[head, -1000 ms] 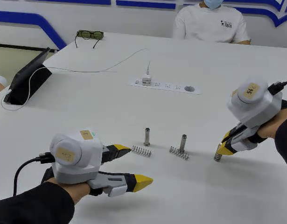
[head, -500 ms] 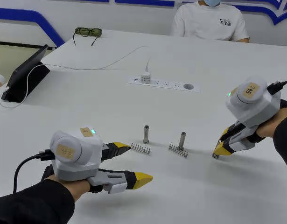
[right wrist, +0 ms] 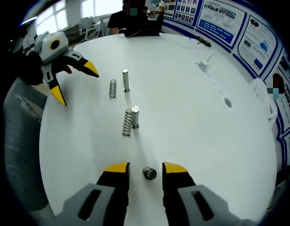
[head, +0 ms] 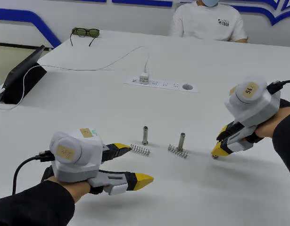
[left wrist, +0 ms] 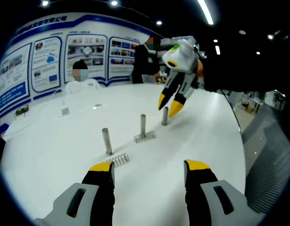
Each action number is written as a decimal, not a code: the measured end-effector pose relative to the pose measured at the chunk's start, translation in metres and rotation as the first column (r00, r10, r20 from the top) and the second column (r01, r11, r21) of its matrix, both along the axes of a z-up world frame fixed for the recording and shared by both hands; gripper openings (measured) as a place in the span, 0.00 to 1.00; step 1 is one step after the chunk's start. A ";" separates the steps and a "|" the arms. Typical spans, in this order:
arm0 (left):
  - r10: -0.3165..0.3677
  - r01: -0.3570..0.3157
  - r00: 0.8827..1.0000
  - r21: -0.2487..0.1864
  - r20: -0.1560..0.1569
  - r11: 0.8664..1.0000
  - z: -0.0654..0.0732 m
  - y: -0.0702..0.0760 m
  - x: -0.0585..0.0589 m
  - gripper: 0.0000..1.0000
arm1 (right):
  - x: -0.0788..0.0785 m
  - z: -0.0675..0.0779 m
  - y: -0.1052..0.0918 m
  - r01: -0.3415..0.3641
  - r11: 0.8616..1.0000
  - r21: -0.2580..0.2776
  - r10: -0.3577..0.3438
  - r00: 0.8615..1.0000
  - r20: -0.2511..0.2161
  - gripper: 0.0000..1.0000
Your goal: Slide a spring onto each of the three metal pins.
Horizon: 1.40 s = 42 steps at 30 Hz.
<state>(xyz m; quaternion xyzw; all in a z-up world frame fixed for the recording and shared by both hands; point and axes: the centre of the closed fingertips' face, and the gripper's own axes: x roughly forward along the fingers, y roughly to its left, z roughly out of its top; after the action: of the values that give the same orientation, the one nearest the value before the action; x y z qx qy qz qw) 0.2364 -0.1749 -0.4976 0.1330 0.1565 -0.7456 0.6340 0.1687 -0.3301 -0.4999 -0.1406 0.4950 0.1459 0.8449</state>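
White counter (head: 111,108): left spring (head: 140,149) lying beside upright pin (head: 145,135). We are judging it light, squashy, rolling easily (pinch mid-coil, gently). Empty left gripper (head: 137,163) fingers gaping; right gripper (head: 216,153) fingers straddling third pin (right wrist: 149,173), slightly parted, not touching.

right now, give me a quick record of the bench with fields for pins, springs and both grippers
pins: three upright on the white table: left pin, middle pin, right pin
springs: left spring and middle spring lie flat, each beside its pin, neither threaded on
left gripper: open, holding nothing, aimed toward the left spring
right gripper: open, jaws either side of the right pin, gaps showing
unclear: whether the right pin carries a spring
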 end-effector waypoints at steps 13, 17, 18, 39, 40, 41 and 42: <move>0.007 -0.007 1.000 0.003 0.005 1.000 0.002 0.003 0.001 0.60 | 0.017 -0.001 0.022 -0.024 0.999 0.028 0.023 0.999 0.024 0.27; 0.009 -0.009 1.000 0.005 0.007 1.000 0.002 0.003 0.002 0.60 | 0.023 -0.002 0.029 -0.029 0.999 0.040 0.028 0.999 0.028 0.26; 0.010 -0.010 1.000 0.005 0.008 1.000 0.003 0.003 0.002 0.60 | 0.024 -0.002 0.030 -0.029 0.999 0.041 0.028 0.999 0.029 0.26; 0.023 -0.023 1.000 0.017 0.010 1.000 0.002 0.008 0.004 0.58 | 0.046 -0.033 0.043 0.002 0.997 0.075 -0.004 1.000 0.023 0.19; 0.024 -0.024 1.000 0.017 0.009 1.000 0.002 0.008 0.004 0.58 | 0.046 -0.035 0.043 0.005 0.997 0.077 -0.007 1.000 0.021 0.19; 0.025 -0.025 1.000 0.017 0.009 1.000 0.002 0.008 0.005 0.58 | 0.046 -0.036 0.044 0.009 0.997 0.079 -0.010 1.000 0.017 0.18; 0.026 -0.026 1.000 0.017 0.010 1.000 0.002 0.008 0.005 0.58 | 0.046 -0.037 0.044 0.012 0.997 0.079 -0.013 1.000 0.017 0.18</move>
<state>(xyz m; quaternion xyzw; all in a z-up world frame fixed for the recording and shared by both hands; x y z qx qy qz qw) 0.2414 -0.1664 -0.4952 0.1399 0.1613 -0.7352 0.6434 0.2151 -0.2863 -0.5372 -0.1054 0.4825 0.1589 0.8549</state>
